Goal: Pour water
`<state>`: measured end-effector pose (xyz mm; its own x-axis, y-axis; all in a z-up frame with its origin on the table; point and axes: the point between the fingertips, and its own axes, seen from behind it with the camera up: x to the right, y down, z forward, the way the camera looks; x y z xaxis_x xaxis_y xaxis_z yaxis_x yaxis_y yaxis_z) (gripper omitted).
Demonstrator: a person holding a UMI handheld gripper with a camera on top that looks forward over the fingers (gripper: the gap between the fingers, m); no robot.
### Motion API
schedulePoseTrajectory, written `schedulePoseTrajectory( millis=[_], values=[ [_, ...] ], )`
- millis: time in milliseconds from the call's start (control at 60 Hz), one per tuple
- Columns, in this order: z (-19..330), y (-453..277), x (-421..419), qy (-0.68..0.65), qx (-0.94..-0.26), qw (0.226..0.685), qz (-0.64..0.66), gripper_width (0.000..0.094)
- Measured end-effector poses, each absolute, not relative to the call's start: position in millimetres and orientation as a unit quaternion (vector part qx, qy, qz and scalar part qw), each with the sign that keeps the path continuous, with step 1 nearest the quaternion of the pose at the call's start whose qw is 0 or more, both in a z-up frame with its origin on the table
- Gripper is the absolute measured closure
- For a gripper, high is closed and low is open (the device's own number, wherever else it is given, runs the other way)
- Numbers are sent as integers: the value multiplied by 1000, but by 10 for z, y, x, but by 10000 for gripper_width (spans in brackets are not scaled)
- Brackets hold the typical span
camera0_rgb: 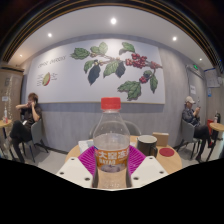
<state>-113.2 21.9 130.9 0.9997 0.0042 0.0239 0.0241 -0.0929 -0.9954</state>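
Note:
A clear plastic water bottle with a red cap and an orange label stands upright between my fingers. My gripper is shut on the bottle, with the pink pads pressed against its sides at the label. Behind it, a grey cup stands on a wooden table, just to the right of the bottle. A small red lid-like object lies on the table right of the cup.
A white box or paper lies on the table left of the bottle. A person sits at a table at the far left and another person at the far right. A wall with a leaf mural is behind.

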Motion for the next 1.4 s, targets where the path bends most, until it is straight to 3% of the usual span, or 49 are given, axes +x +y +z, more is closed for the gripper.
schedulePoseTrajectory(
  millis=[100, 250, 450, 683, 750, 833, 967, 1017, 1267, 1317, 1400],
  values=[
    [1298, 217, -1014, 5, -737, 675, -20, 610],
    [1331, 393, -885, 54, -732, 678, 27, 612],
    [1542, 1017, -677, 194, -674, 674, 230, 615],
    [1828, 1571, -717, 404, -501, 543, 539, 599],
    [2010, 1673, -795, 446, -457, 500, 585, 588],
    [1908, 1744, -760, 473, -418, 440, 639, 580],
    [1962, 1683, -855, 495, -375, 389, 681, 570],
    [2117, 1803, -981, 505, -364, 386, 681, 570],
    [2023, 1835, -935, 503, -387, 383, 671, 570],
    [1984, 1744, -891, 450, -435, 419, 658, 568],
    [2641, 1551, -880, 313, -497, 559, 585, 569]
  ],
)
